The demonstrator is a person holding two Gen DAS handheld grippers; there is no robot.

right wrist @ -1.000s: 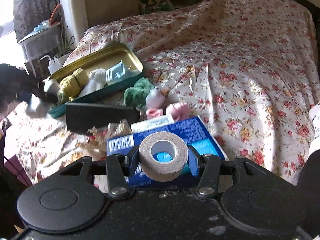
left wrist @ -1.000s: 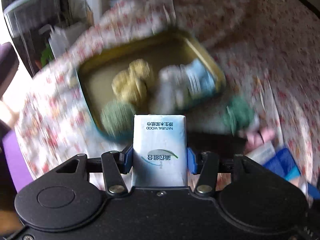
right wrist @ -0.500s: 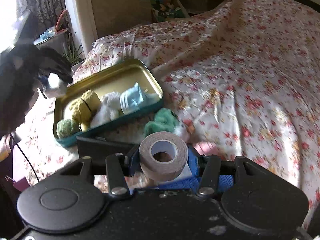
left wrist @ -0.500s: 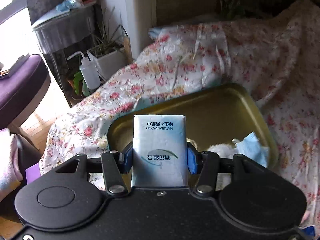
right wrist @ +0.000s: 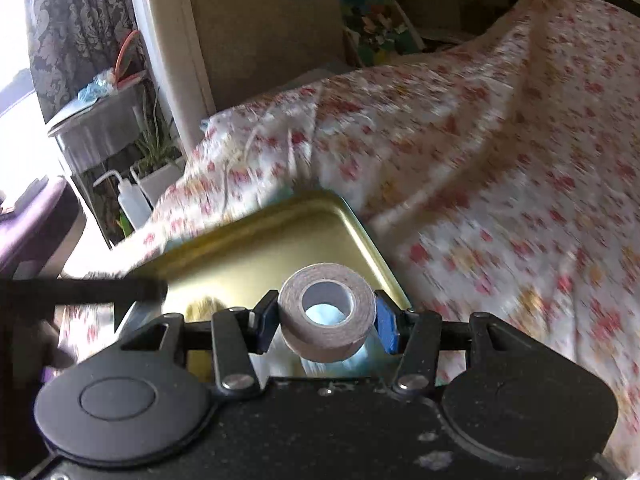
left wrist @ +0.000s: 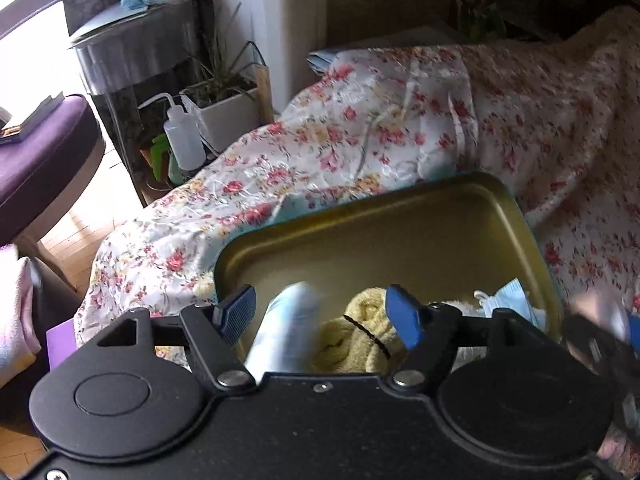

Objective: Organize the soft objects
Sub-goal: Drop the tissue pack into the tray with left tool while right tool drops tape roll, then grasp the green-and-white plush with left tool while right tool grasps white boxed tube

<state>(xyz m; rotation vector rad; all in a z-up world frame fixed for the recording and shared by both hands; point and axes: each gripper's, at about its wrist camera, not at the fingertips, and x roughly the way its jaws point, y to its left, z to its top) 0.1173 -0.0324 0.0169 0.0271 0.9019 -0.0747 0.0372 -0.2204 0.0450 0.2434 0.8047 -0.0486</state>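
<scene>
Tissue pack [left wrist: 286,326], white with a pale blue print, shows as a motion-blurred shape between the fingers of the left gripper [left wrist: 320,312], over the near left part of the golden tin tray [left wrist: 400,216]. The left jaws have just been opening and now stand wide; the blue pads [left wrist: 236,312] no longer press on the pack, which sits tilted and loose in the gap. Just right of it in the tray lies a yellow knitted bundle [left wrist: 360,332], and further right a light blue face mask [left wrist: 516,300] rests against the tray's right wall. At the far right edge of the left wrist view a blurred part of the other gripper comes in.

The right gripper [right wrist: 326,320] is clamped on a roll of beige tape [right wrist: 326,320], its pads pressing the roll's two sides, hole facing the camera. It hangs above the near right corner of the tray [right wrist: 280,232], and the mask's pale blue shows through the hole.

The tray rests on a bed under a flowered bedspread [right wrist: 500,200]. Far left, beyond the bed, stand a white squeeze bottle [left wrist: 182,136], a potted plant [left wrist: 224,104] and a purple seat [left wrist: 36,160].
</scene>
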